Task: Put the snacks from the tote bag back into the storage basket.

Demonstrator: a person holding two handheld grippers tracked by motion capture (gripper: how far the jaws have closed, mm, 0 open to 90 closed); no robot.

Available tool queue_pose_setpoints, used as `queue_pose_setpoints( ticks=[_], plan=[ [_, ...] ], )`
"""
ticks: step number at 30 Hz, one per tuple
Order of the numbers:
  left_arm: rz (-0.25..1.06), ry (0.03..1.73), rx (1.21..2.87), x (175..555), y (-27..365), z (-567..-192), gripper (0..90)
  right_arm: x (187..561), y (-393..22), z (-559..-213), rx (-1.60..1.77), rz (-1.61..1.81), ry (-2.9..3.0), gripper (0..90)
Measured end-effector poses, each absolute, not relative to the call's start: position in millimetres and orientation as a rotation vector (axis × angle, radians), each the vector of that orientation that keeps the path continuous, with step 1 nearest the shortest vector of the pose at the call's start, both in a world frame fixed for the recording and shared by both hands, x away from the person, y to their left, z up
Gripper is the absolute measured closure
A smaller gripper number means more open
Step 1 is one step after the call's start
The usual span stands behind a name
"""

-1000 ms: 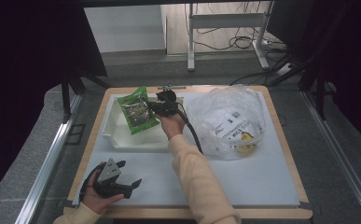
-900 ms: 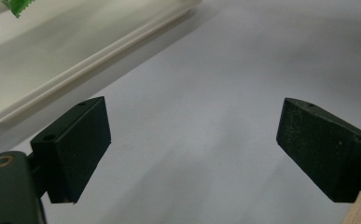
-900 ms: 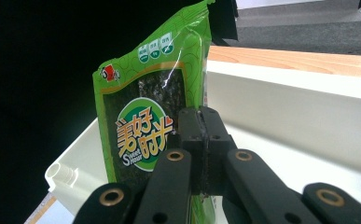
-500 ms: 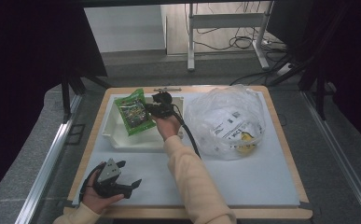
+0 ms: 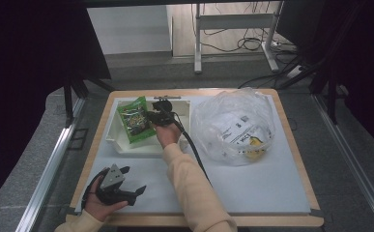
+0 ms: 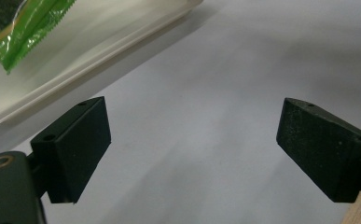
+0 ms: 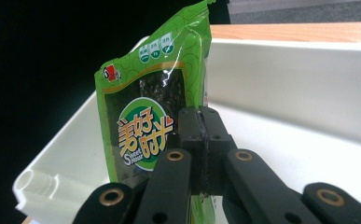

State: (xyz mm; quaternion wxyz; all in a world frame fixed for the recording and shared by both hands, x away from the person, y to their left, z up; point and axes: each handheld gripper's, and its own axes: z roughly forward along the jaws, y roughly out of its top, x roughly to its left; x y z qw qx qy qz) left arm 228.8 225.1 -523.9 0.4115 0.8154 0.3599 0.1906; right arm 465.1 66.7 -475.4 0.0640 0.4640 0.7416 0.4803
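A green seaweed snack packet (image 5: pixel 135 121) (image 7: pixel 150 107) stands tilted over the white tray (image 5: pixel 114 145) (image 7: pixel 299 79). My right gripper (image 5: pixel 151 117) (image 7: pixel 202 122) is shut on the packet's right edge, its two jaws pressed together on the foil. The packet's lower end is hidden behind the jaws. My left gripper (image 5: pixel 136 180) (image 6: pixel 192 135) rests in a hand at the table's front left, open, with only bare white table between its jaws. From the left gripper view, a corner of the packet (image 6: pixel 19 23) and the tray's rim (image 6: pixel 99 32) lie at the upper left.
A crumpled clear plastic bag (image 5: pixel 235 125) with printed items inside lies right of the tray. The right gripper's black cable (image 5: pixel 194 150) trails along the sleeve. The white mat (image 5: pixel 262 188) ends at the wooden table border (image 5: pixel 315 193).
My right gripper has carried the green packet down and a little leftward into the tray. The left hand has stayed still.
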Motion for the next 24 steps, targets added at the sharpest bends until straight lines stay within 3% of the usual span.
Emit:
queue_pose_setpoints(
  ticks=[17, 24],
  plan=[
    [0.480, 0.897, 2.061, 228.6, 224.5, -524.1, 9.8, 466.5, 79.5, -502.8, 1.409, 1.292, 2.260, 85.8],
    [0.484, 0.897, 2.066, 228.4, 224.2, -524.0, 9.8, 465.3, 79.6, -501.2, 1.359, 1.266, 2.309, 65.9]
  ],
)
